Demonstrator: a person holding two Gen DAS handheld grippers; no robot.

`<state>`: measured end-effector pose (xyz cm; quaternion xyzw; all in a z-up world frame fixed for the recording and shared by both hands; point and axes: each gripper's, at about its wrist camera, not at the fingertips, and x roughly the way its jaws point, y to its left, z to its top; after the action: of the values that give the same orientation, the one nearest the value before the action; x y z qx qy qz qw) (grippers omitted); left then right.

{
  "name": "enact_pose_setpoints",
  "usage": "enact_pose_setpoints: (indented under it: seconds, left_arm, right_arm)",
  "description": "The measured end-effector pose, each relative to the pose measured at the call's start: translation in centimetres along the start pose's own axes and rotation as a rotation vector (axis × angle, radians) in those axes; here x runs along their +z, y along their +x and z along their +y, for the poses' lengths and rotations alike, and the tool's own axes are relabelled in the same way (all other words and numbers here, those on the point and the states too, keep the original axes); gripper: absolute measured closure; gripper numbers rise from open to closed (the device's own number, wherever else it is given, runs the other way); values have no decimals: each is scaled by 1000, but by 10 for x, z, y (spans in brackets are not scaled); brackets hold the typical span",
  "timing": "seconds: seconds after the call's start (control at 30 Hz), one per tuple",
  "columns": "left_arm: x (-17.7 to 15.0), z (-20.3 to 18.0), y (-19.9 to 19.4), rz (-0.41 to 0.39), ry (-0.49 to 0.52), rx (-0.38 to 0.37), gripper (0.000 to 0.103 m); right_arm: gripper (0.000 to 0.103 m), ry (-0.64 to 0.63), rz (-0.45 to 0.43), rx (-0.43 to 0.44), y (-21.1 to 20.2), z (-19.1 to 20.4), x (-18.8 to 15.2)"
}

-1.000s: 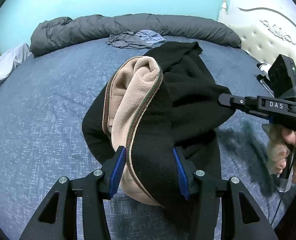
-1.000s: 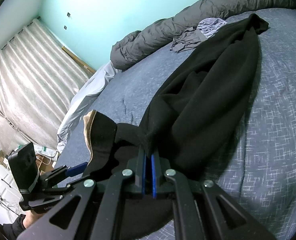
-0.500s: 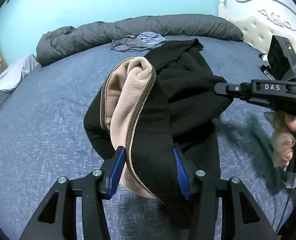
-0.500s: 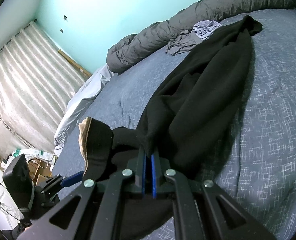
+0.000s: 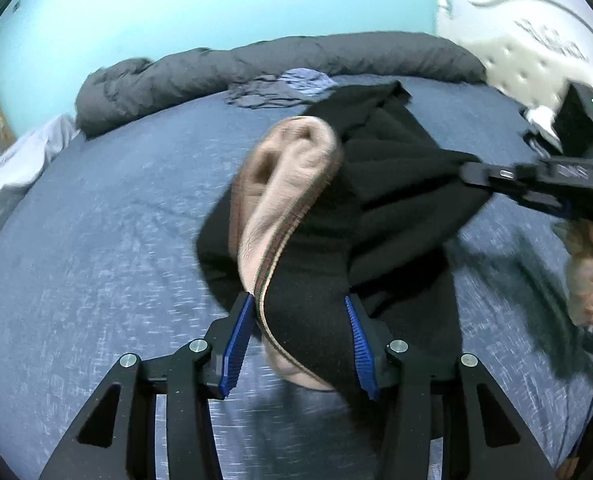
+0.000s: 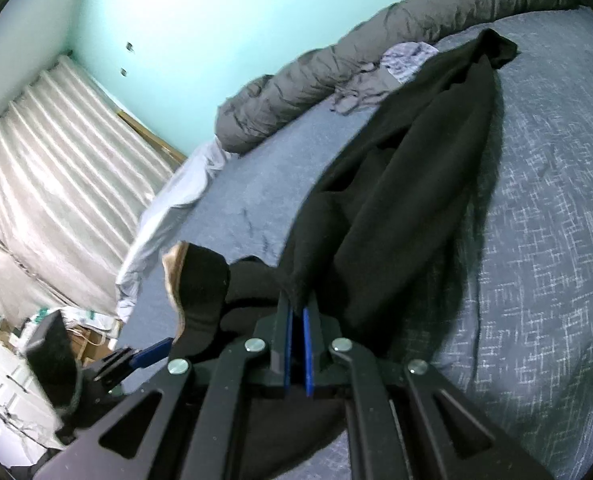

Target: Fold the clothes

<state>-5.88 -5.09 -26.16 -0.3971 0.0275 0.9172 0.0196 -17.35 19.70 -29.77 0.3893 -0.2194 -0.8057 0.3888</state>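
Blue bed (image 5: 96,280) under you; black garment (image 5: 376,208) runs from its near edge toward the far duvet (image 5: 256,68). Your left gripper (image 5: 298,340) clamps the waistband, right gripper (image 6: 296,320) pinches black cloth.

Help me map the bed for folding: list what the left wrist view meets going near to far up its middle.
Left tongs shut on black garment → its tan fleece lining → small blue-grey clothes → rolled grey duvet → turquoise wall.
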Motion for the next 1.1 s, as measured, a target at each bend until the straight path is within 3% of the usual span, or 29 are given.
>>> enact_pose_setpoints:
  seconds: [0.03, 0.07, 0.1, 0.3, 0.5, 0.67, 0.8, 0.93, 1.1]
  left_arm:
    - [0, 8, 0, 0, -23, 1, 57]
    - [-1, 16, 1, 2, -47, 0, 83]
    - [-1, 25, 2, 5, -72, 0, 88]
    - [-4, 70, 7, 15, -210, -10, 89]
    - [2, 75, 6, -8, -177, -4, 99]
    - [8, 116, 0, -66, -289, 2, 100]
    - [-1, 140, 24, 8, -393, -4, 99]
    - [-19, 127, 56, 165, -374, -1, 97]
    - [-19, 123, 30, 119, -346, 28, 90]
  right_arm:
    - [99, -5, -10, 9, -4, 4, 0]
    - [99, -13, -17, 13, -9, 8, 0]
    - [99, -20, -17, 16, -13, 13, -2]
    - [99, -61, 26, 12, -22, 41, -16]
    - [99, -53, 93, 30, 1, 47, -30]
    - [99, -68, 62, 70, -5, 57, -23]
    - [100, -94, 77, 51, 1, 56, -21]
    - [100, -99, 178, -27, 37, 50, -30]
    - [99, -94, 213, -68, 53, 43, -30]
